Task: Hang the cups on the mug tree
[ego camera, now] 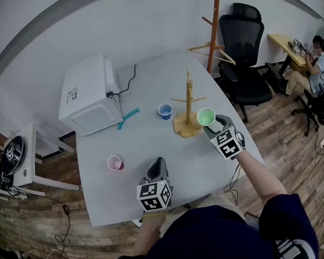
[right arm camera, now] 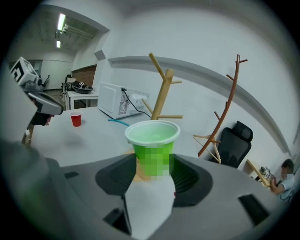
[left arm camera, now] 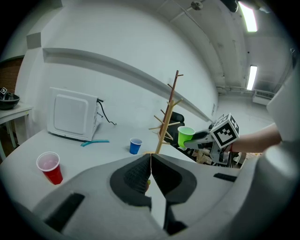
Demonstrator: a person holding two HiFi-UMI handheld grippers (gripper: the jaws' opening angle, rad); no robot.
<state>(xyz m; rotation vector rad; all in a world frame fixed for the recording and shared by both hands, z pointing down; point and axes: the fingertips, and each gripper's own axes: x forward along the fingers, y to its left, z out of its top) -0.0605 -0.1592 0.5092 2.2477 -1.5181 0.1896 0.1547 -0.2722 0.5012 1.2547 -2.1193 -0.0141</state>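
Note:
A wooden mug tree [ego camera: 189, 106] stands on the grey table [ego camera: 143, 181], right of centre. My right gripper [ego camera: 211, 124] is shut on an upright green cup [ego camera: 206, 117], held just right of the tree's base; the same green cup [right arm camera: 153, 147] sits between its jaws, with the tree [right arm camera: 161, 96] right behind it. A blue cup [ego camera: 165, 110] stands left of the tree and a red cup [ego camera: 115, 163] near the table's left side. My left gripper [ego camera: 157, 165] hovers over the front of the table, shut with nothing in it, its jaws touching in the left gripper view [left arm camera: 150, 169].
A white microwave [ego camera: 89, 95] sits at the table's back left with a teal strip [ego camera: 128, 118] beside it. Behind the table stand a brown coat rack [ego camera: 216, 30] and a black office chair [ego camera: 244, 55]. A person [ego camera: 312, 66] sits at a desk far right.

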